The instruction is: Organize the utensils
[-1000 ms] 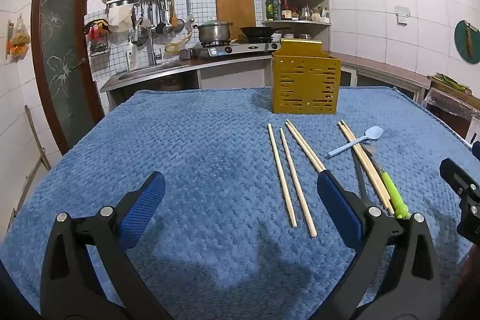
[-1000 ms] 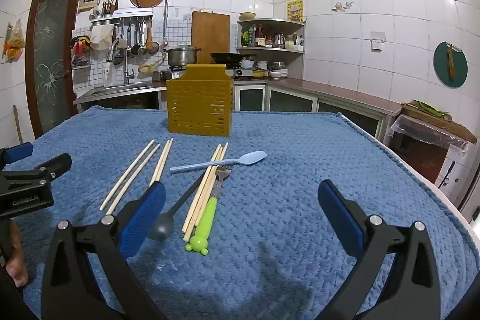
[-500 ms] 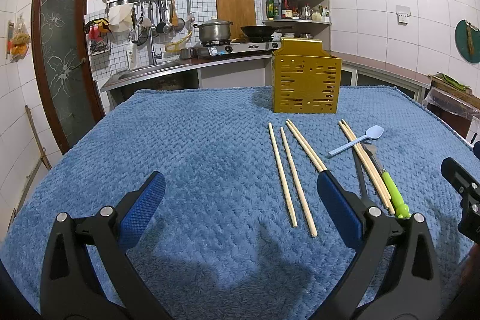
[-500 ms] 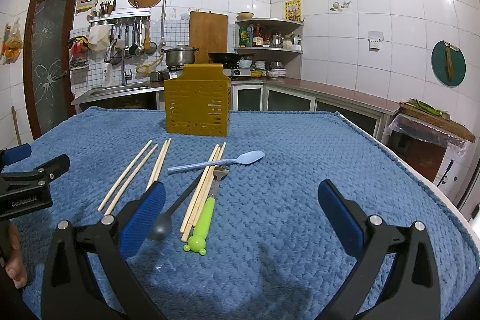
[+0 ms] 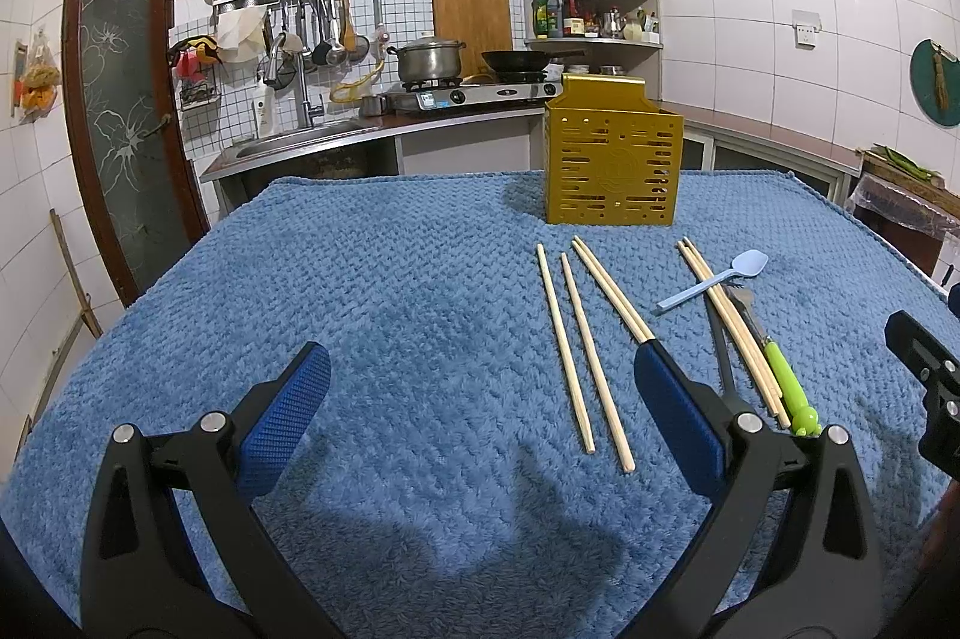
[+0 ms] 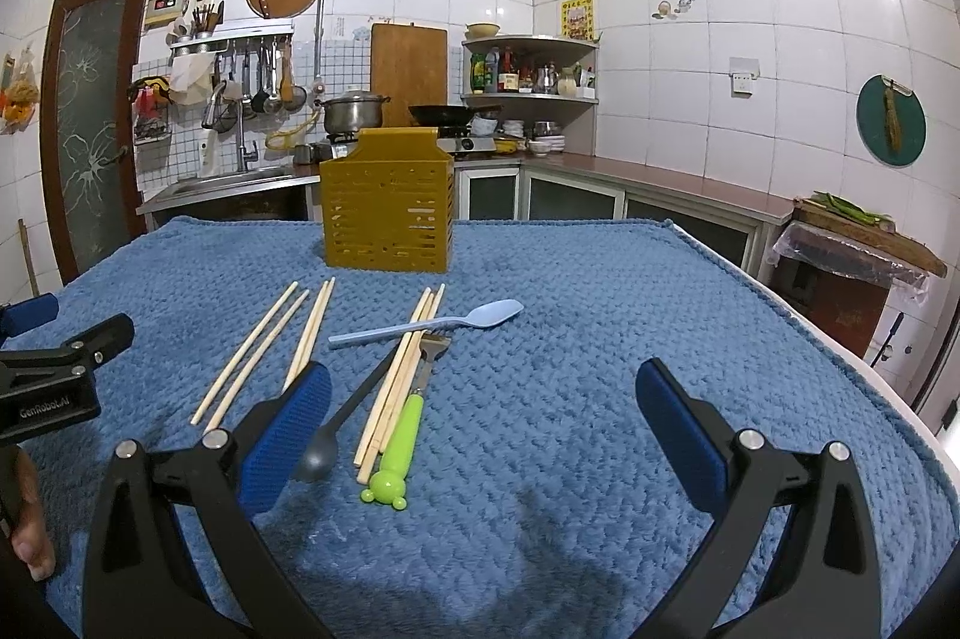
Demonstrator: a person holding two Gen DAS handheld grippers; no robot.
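A yellow slotted utensil holder [image 5: 613, 165] [image 6: 387, 210] stands upright at the far side of the blue cloth. Several wooden chopsticks [image 5: 576, 345] [image 6: 258, 348] lie before it. A light blue spoon [image 5: 714, 279] [image 6: 432, 322] lies across more chopsticks [image 6: 399, 375], beside a green-handled fork [image 5: 780, 375] [image 6: 408, 417] and a black spoon [image 6: 342, 417]. My left gripper [image 5: 480, 381] is open and empty, low over the cloth left of the utensils. My right gripper [image 6: 480, 399] is open and empty, its left finger by the black spoon.
The blue cloth [image 5: 390, 291] covers the whole table; its right edge [image 6: 840, 357] drops off near a wooden stand. Behind the table run a sink, a stove with a pot and pan, and a corner shelf. The left gripper shows in the right wrist view [image 6: 60, 369].
Both grippers have stayed open and nearly still; the views have shifted only slightly. No utensil has moved.
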